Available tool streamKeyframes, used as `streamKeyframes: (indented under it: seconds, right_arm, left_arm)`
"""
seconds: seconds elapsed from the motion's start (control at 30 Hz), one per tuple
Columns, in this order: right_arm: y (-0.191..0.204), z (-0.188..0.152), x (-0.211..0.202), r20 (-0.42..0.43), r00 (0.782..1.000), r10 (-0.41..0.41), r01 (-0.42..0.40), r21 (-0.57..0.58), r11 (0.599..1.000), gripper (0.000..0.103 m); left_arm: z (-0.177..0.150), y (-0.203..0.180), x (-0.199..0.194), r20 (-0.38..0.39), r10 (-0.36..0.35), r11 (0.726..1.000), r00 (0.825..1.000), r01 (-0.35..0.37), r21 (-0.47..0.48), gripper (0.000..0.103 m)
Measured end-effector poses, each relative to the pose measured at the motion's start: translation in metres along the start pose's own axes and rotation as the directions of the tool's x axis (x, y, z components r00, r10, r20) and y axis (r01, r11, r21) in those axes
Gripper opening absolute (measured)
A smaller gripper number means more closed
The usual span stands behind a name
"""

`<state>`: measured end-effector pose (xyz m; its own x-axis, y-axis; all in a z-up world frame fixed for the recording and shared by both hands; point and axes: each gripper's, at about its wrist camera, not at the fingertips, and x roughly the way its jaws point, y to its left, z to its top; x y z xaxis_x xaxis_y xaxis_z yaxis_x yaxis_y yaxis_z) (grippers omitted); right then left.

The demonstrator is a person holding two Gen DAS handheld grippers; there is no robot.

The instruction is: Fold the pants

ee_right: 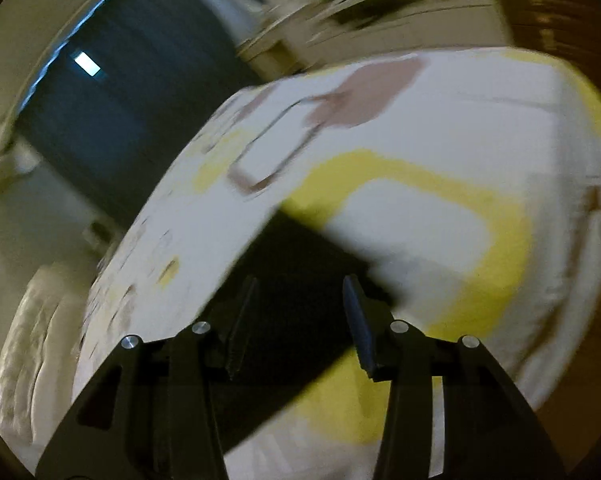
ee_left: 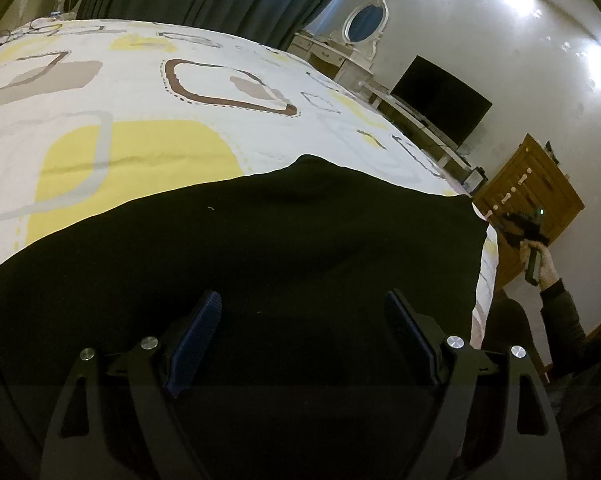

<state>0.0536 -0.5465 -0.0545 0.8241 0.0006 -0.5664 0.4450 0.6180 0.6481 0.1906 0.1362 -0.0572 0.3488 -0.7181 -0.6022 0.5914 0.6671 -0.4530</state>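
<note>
One pair of black pants (ee_left: 260, 248) lies spread on the patterned bedsheet (ee_left: 140, 92). Two grippers hover above it: the left gripper (ee_left: 304, 304) and right gripper (ee_right: 300, 288), both with jaws spread apart, grasping nothing.

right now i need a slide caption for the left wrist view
Open left gripper poised over black pants spread on a patterned bedsheet, with the right gripper held off the bed's edge.

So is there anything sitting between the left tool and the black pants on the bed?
Nothing visible. The left tool is open directly over the black pants, which lie spread on the patterned bedspread. Only bare dark fabric shows between and ahead of its fingers.
</note>
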Motion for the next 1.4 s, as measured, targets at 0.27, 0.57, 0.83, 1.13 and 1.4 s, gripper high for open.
streamKeyframes:
  seconds: [0.27,0.57,0.83,1.13,1.4]
  right_arm:
    - [0.013,-0.024,0.041,-0.185,0.976,-0.118,0.104,-0.085,0.991,0.033]
    - [0.011,-0.012,0.000,-0.117,0.971,-0.209,0.196,-0.110,0.974,0.043]
    - [-0.037,0.007,-0.004,-0.069,0.981,-0.183,0.190,0.127,0.974,0.050]
    - [-0.044,0.010,0.017,-0.080,0.987,-0.139,0.150,0.148,0.978,0.040]
    - [-0.043,0.014,0.028,-0.099,0.987,-0.130,0.140,0.105,0.985,0.016]
  left_arm:
    - [-0.001,-0.002,-0.001,0.007,0.011,1.000,1.000,-0.011,0.008,0.082]
    - [-0.002,-0.001,-0.001,0.014,0.006,1.000,1.000,-0.006,0.008,0.082]
    - [-0.002,-0.002,-0.001,0.018,0.005,1.000,1.000,-0.005,0.006,0.082]
    - [-0.002,-0.009,-0.010,0.057,0.041,0.997,0.998,-0.037,-0.066,0.082]
    - [-0.004,-0.124,0.008,0.094,-0.162,0.987,0.982,0.161,0.026,0.082]
